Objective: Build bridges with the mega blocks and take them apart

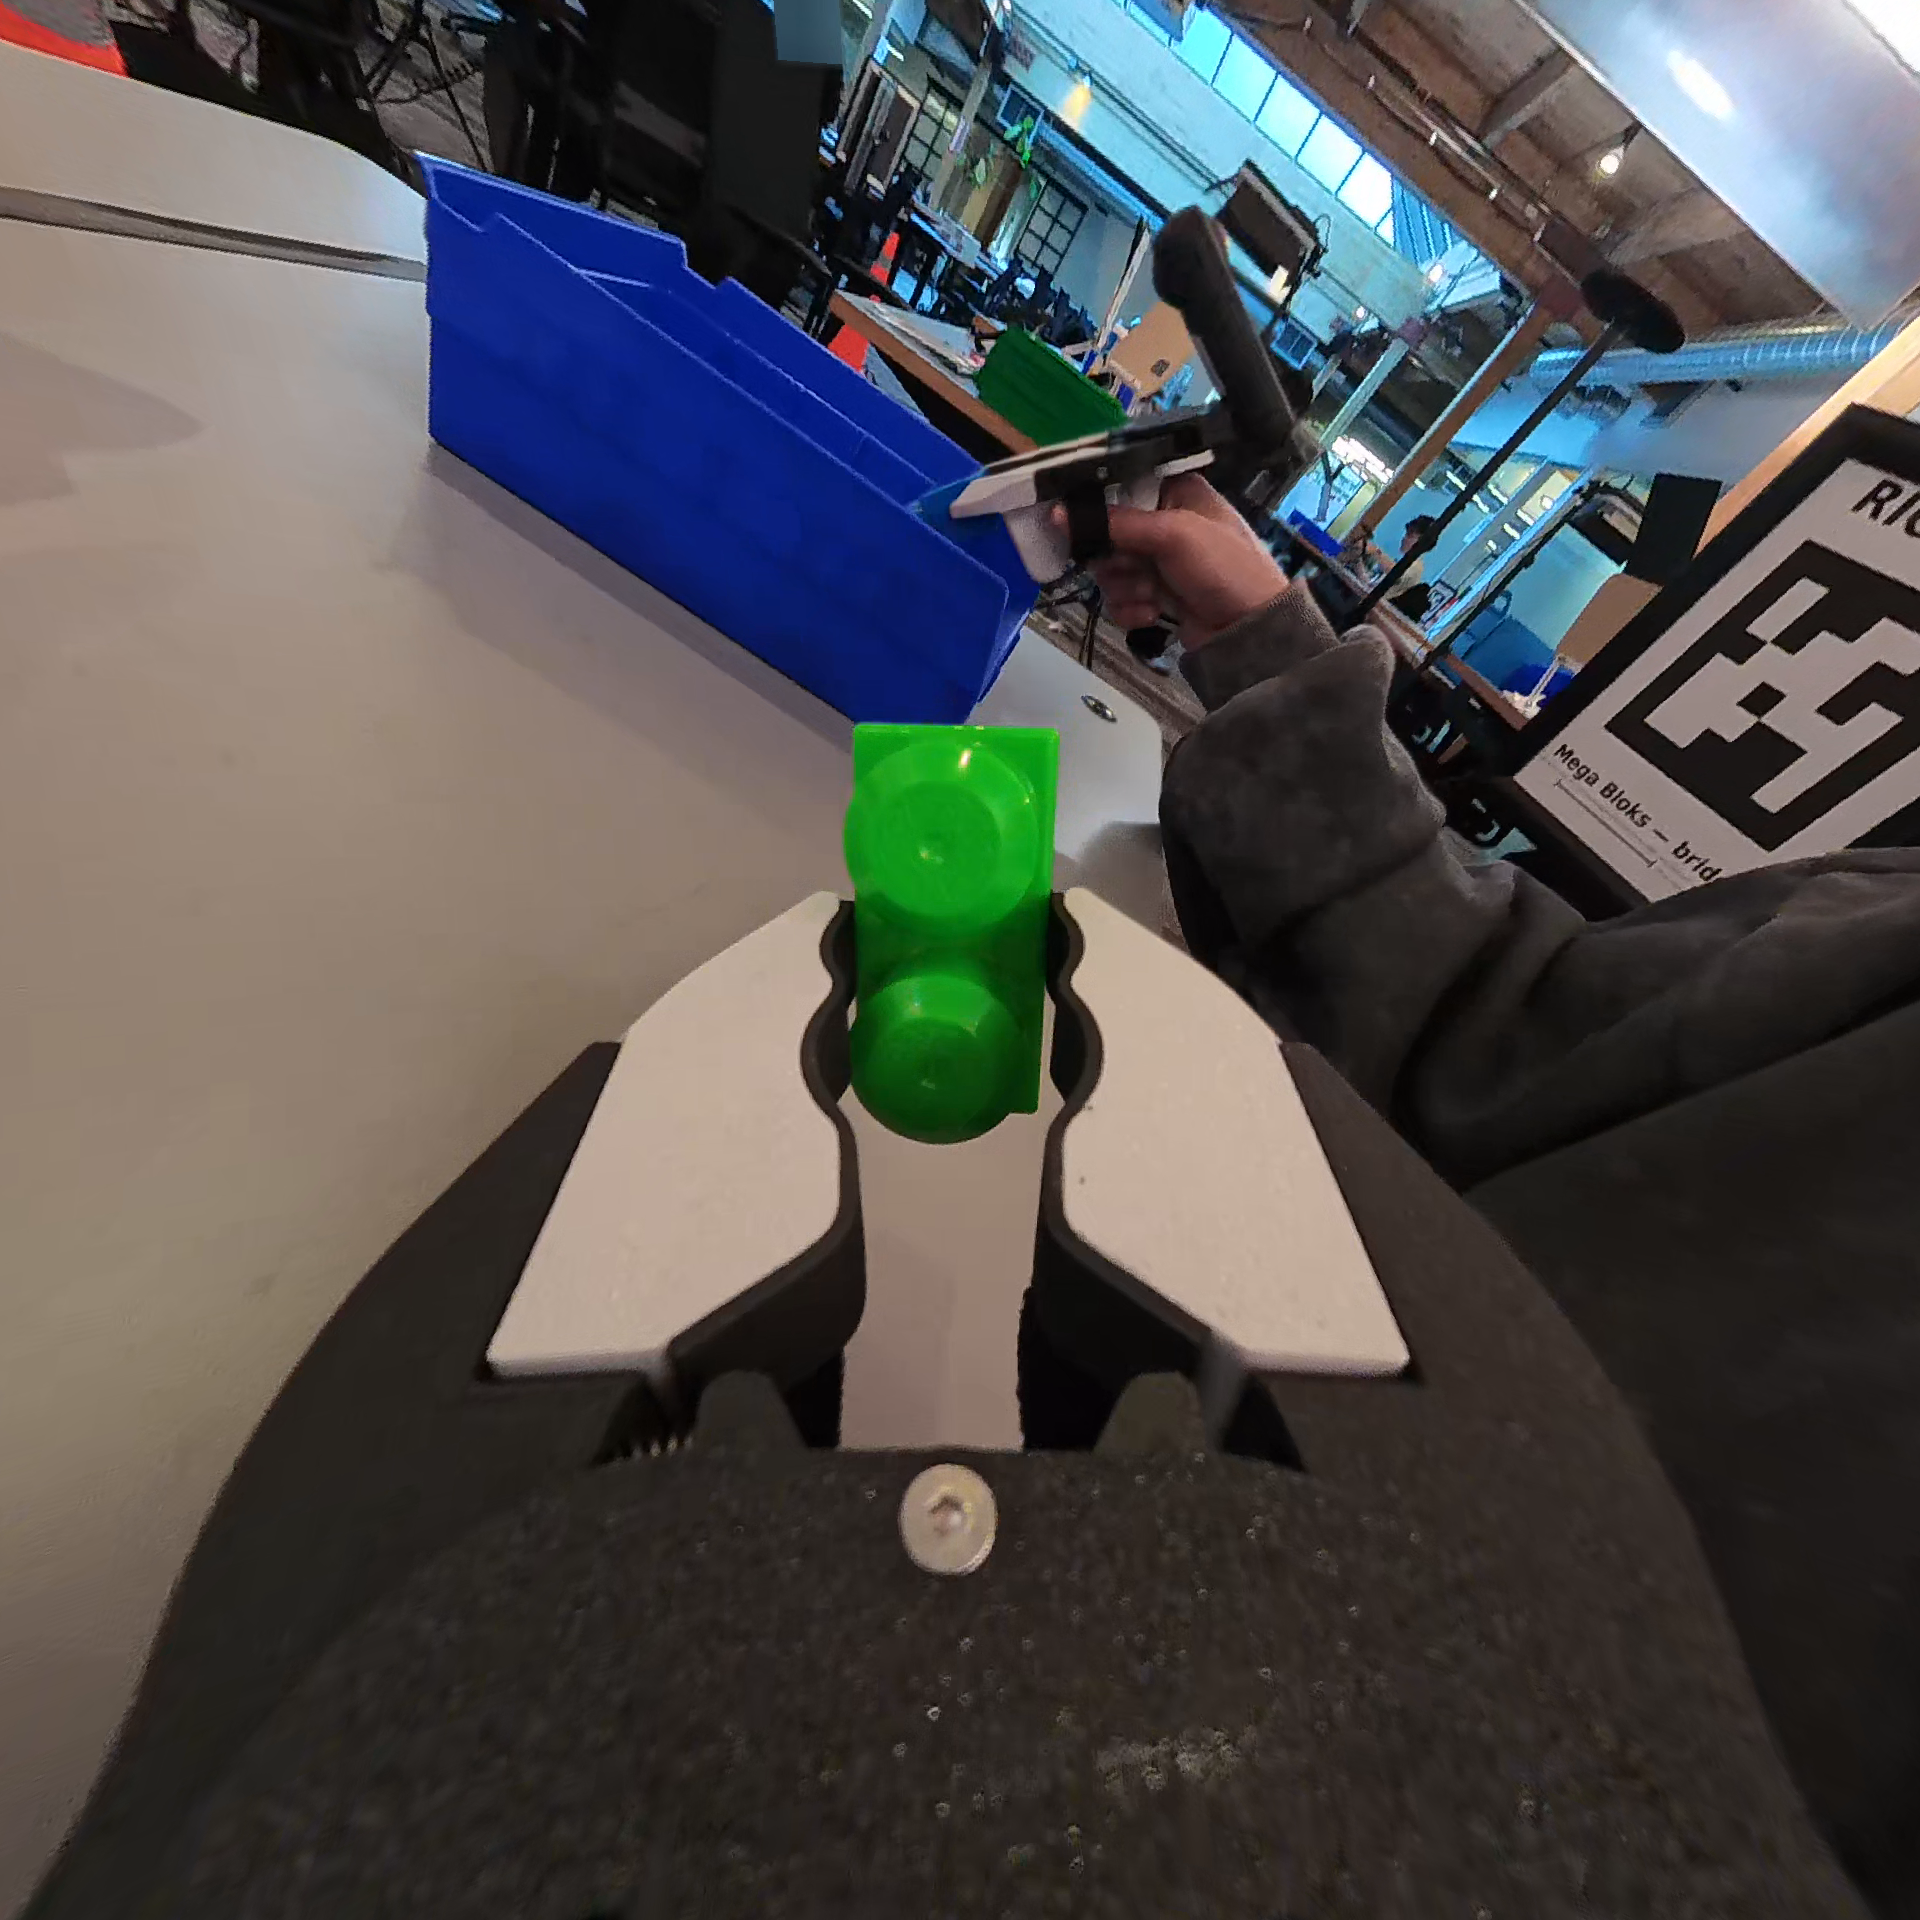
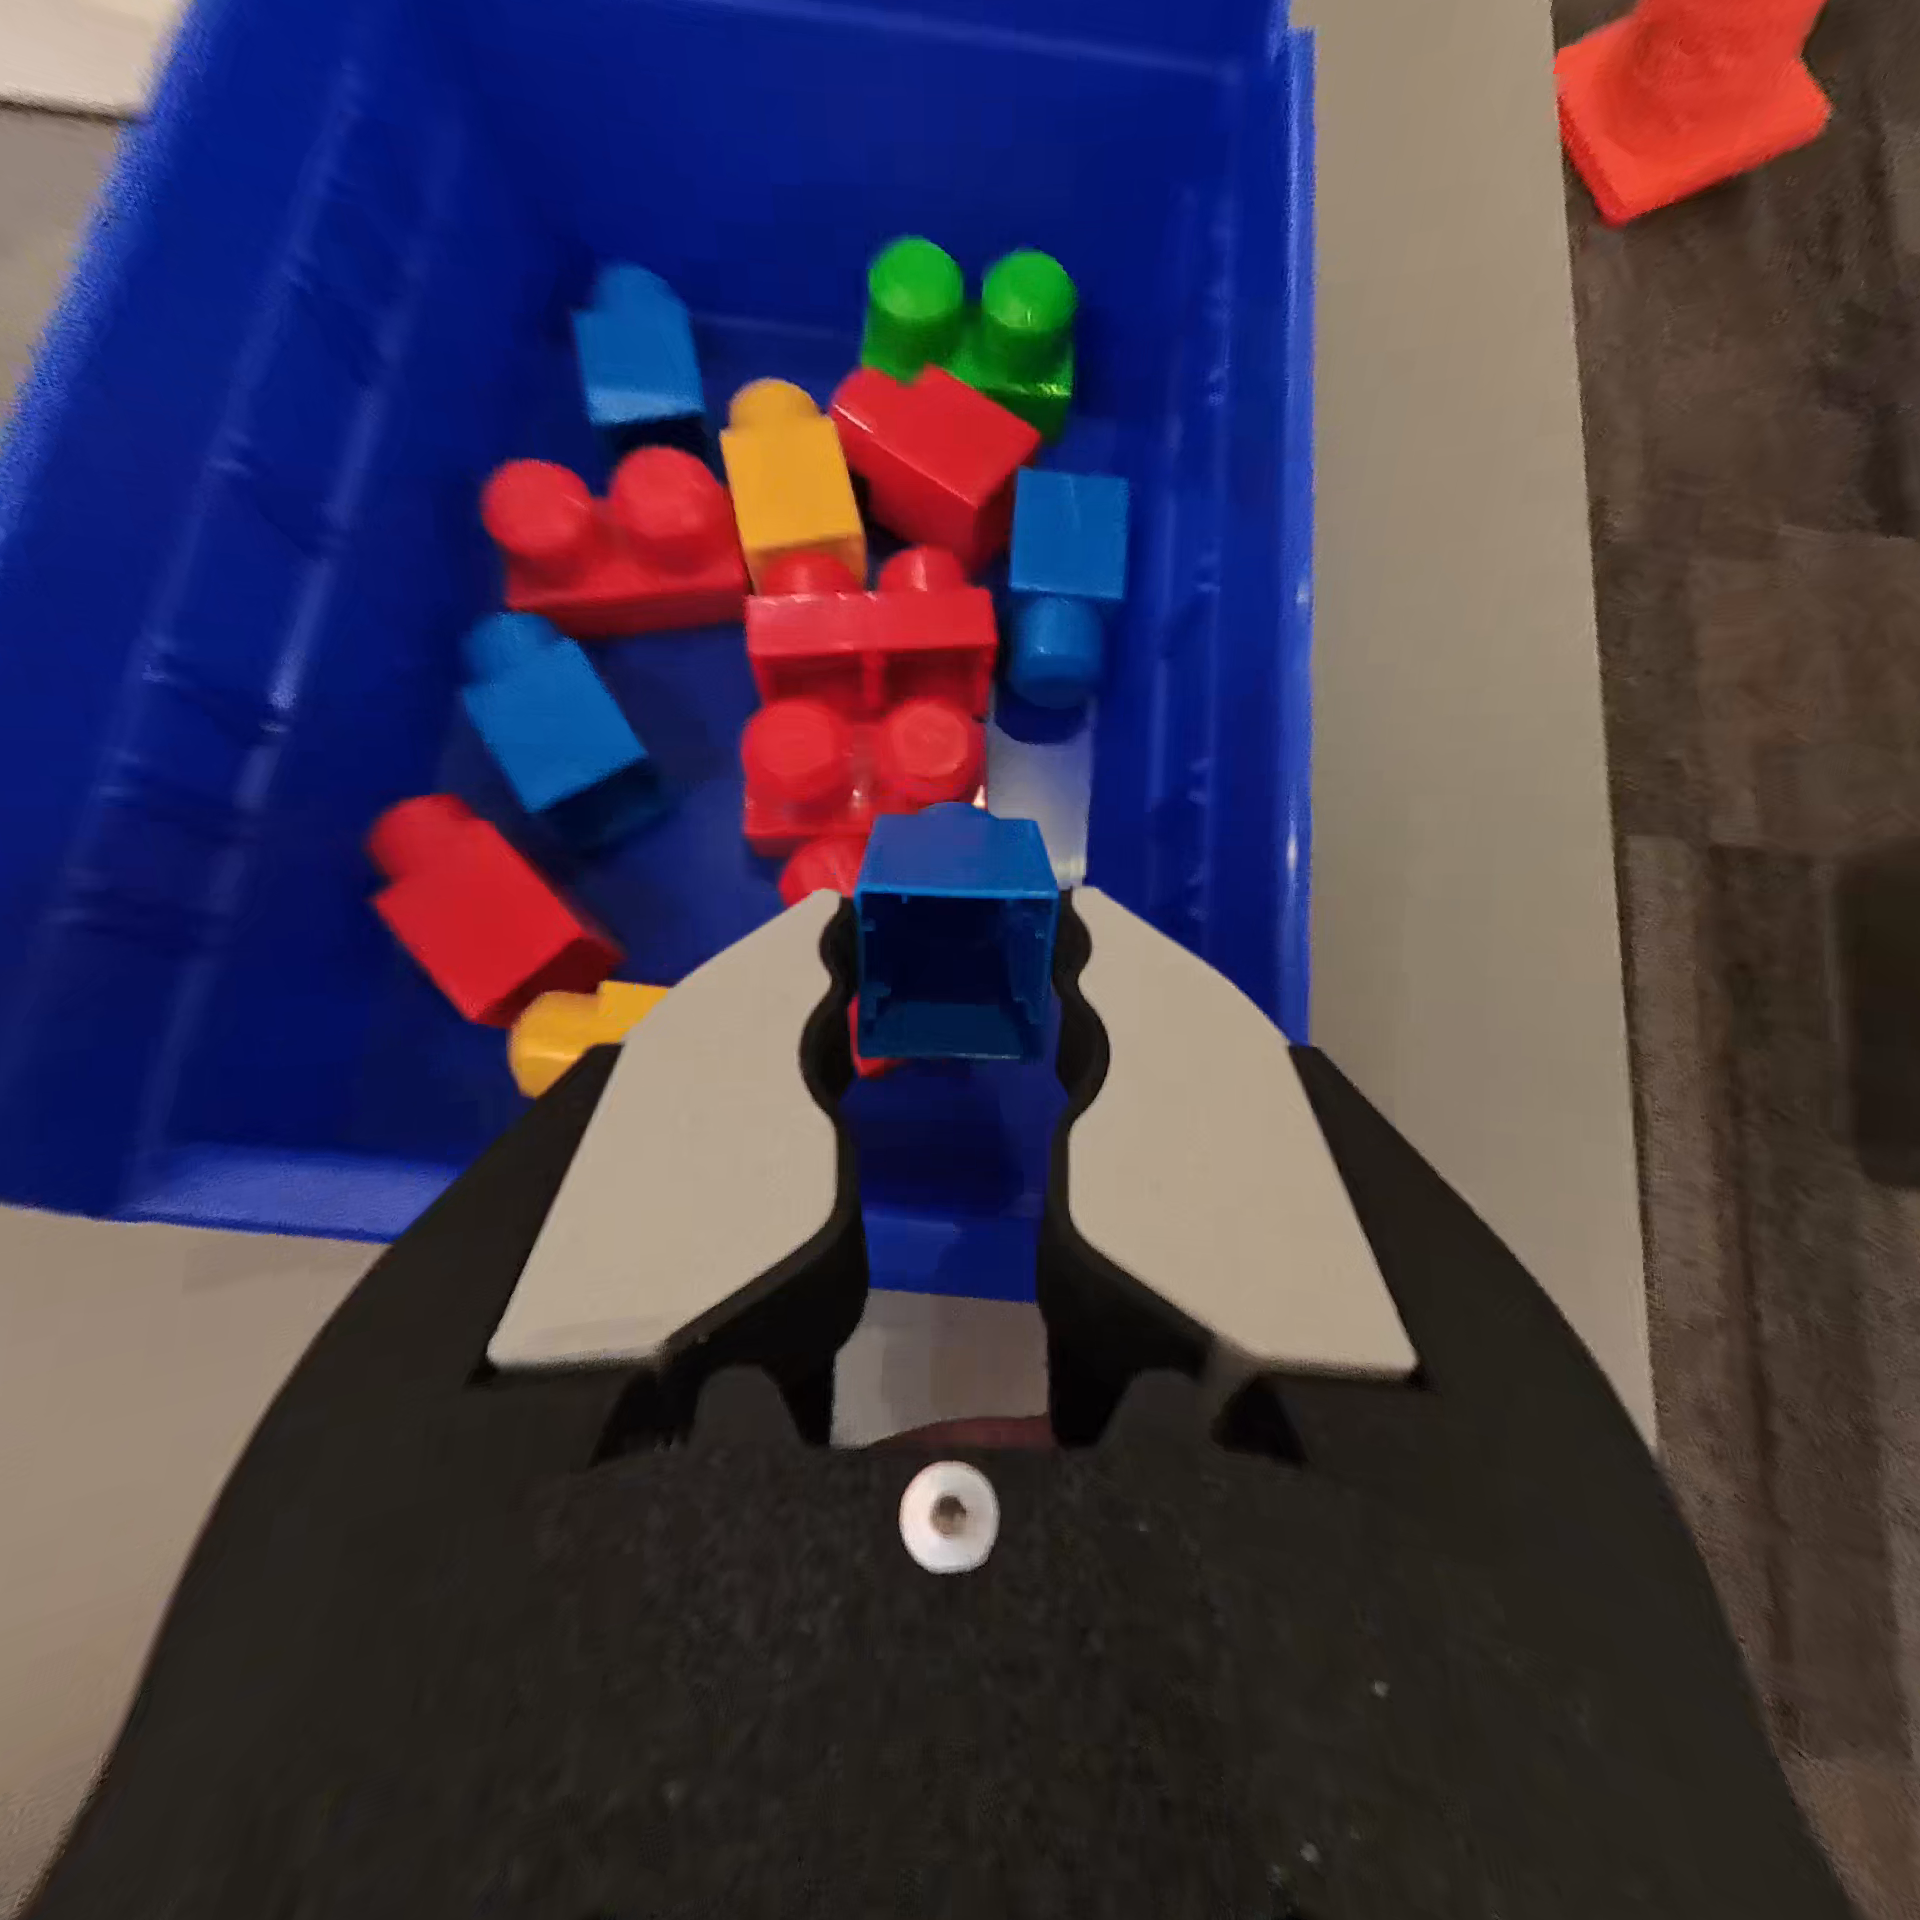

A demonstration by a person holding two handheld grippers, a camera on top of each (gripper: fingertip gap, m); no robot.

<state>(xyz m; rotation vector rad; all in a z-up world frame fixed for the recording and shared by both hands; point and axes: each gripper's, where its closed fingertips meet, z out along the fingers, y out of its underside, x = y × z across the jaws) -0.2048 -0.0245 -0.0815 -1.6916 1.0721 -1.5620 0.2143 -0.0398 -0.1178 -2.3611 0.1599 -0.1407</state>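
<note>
My left gripper [image 1: 948, 920] is shut on a green two-stud block [image 1: 940, 935], studs facing the camera, held above the white table [image 1: 312, 831]. My right gripper [image 2: 956, 914] is shut on a small blue block [image 2: 954, 940], hollow underside facing the camera, held over the blue bin [image 2: 260, 520]. The bin holds several loose red, blue, yellow and green blocks, among them a green two-stud block [image 2: 971, 327] at its far side. In the left wrist view the right gripper [image 1: 1039, 499] shows farther off, in a hand above the blue bin's [image 1: 675, 468] near corner.
A grey sleeve [image 1: 1403, 883] reaches across the right of the left wrist view. A board with a black-and-white marker [image 1: 1766, 707] stands at the right. An orange cone [image 2: 1694, 104] lies on the grey floor right of the table [image 2: 1455, 727]. Left tips to right tips: about 45 cm.
</note>
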